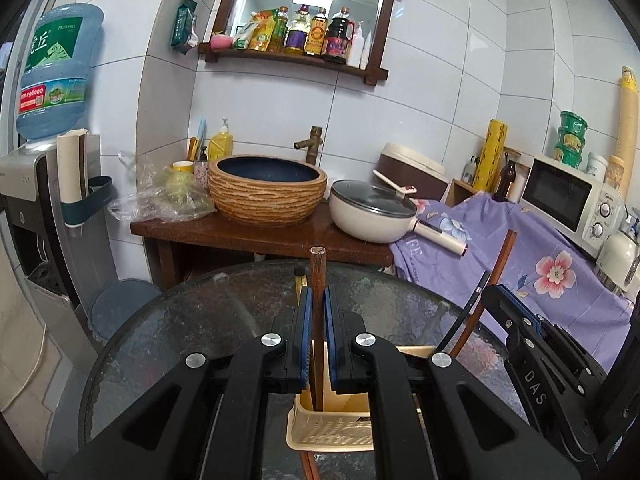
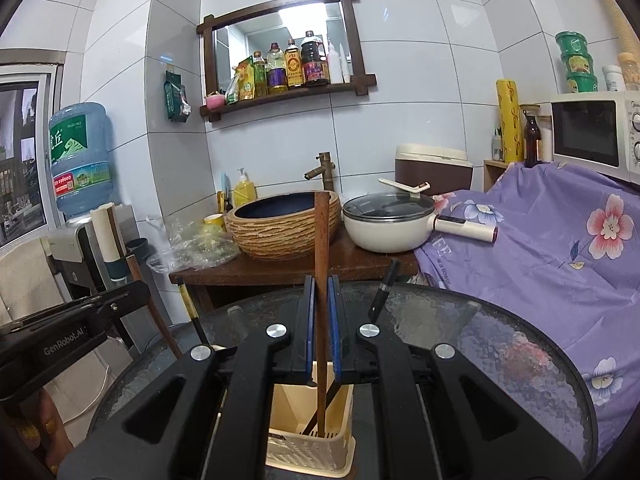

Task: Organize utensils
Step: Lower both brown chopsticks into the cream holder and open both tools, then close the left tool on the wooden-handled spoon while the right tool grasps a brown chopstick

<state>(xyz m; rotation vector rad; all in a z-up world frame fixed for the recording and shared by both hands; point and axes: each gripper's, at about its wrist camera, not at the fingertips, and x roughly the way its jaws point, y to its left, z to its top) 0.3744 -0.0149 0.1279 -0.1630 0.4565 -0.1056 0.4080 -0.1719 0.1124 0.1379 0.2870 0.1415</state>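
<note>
Chopstick [image 1: 317, 320] between left tongs [image 1: 317, 338]

Round glass table [image 1: 192, 320], dark rim, textured top. On it: one cream plastic utensil holder [image 1: 332, 432], slotted sides, near the front edge, roughly centre in both wrist views. Brown chopsticks stand in it.

Behind the table, a dark wooden counter [image 1: 256, 236]. Directly on it: ribbed tan basin [image 1: 267, 190], cream pan with glass lid [image 1: 370, 212] just right of the basin, crumpled clear plastic bags [image 1: 168, 200] left of it. Purple floral cloth [image 1: 540, 264] covers the surface right of the counter.
</note>
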